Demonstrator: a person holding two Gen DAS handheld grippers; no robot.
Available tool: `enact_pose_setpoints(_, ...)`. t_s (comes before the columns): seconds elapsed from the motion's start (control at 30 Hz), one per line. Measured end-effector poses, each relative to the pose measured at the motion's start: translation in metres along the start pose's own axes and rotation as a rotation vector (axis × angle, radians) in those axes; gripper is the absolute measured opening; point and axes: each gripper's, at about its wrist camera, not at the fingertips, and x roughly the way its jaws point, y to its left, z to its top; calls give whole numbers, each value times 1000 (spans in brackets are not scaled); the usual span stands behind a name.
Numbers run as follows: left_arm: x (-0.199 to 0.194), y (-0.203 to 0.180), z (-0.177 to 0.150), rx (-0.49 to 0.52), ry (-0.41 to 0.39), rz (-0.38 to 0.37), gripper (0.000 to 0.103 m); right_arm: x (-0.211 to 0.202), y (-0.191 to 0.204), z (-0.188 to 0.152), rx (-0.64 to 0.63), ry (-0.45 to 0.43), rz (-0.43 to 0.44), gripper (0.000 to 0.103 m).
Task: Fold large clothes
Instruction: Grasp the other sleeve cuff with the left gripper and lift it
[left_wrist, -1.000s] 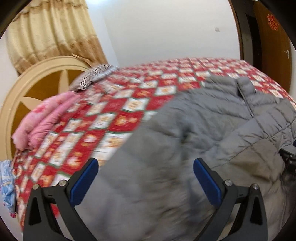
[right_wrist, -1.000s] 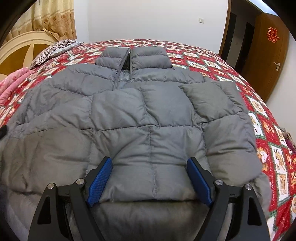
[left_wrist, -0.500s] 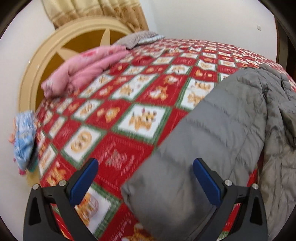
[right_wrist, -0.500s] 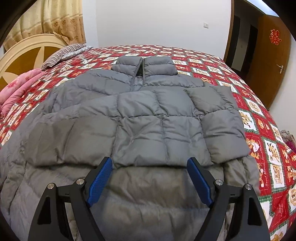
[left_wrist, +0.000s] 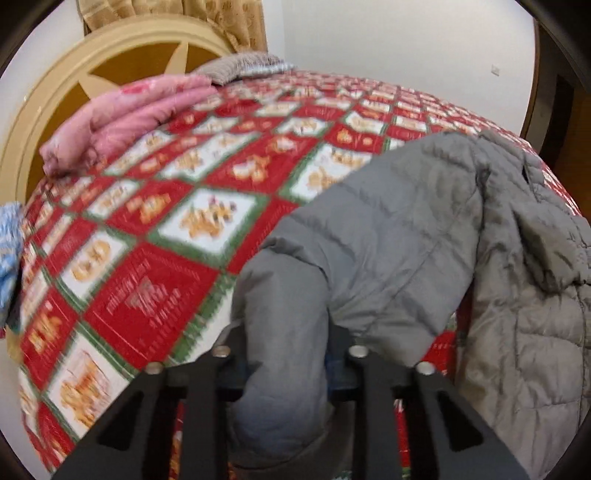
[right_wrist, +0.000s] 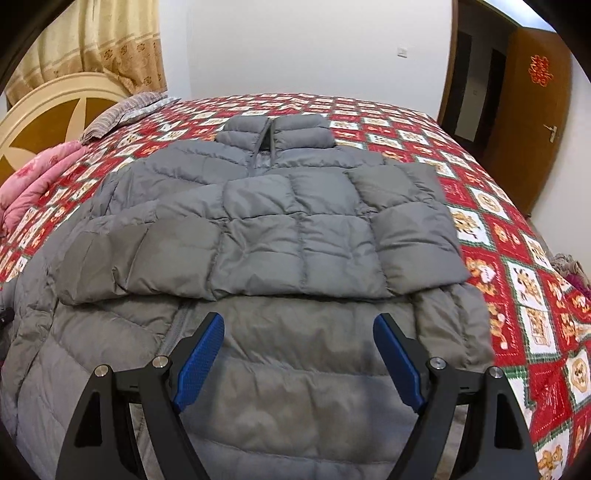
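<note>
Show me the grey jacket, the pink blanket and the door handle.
grey jacket (right_wrist: 295, 236): right wrist view, folded-over sleeve.
pink blanket (left_wrist: 122, 114): left wrist view, its folded middle.
door handle (right_wrist: 551, 132): right wrist view, the lever.

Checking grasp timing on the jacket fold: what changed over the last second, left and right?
The left gripper swung left off the jacket body to the outstretched sleeve and closed on its cuff end; it was open half a second ago. The right gripper drew back toward the hem, open throughout. The grey puffer jacket stays flat on the bedspread, one sleeve folded across its chest.
</note>
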Motion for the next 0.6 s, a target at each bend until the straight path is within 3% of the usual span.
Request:
enact_pose_setpoints(0.2, -51, 5, 43, 32, -176, 48, 22, -11, -15, -6, -12, -4, -32, 83)
enact_pose_setpoints(0.37, -94, -19, 85, 115, -316, 76, 22, -20, -40, -6, 9, -6, -92, 83)
enact_pose_setpoints(0.6, -134, -127, 124, 272, -453, -32, 21, -30, -72, -11, 57, -12, -120, 83)
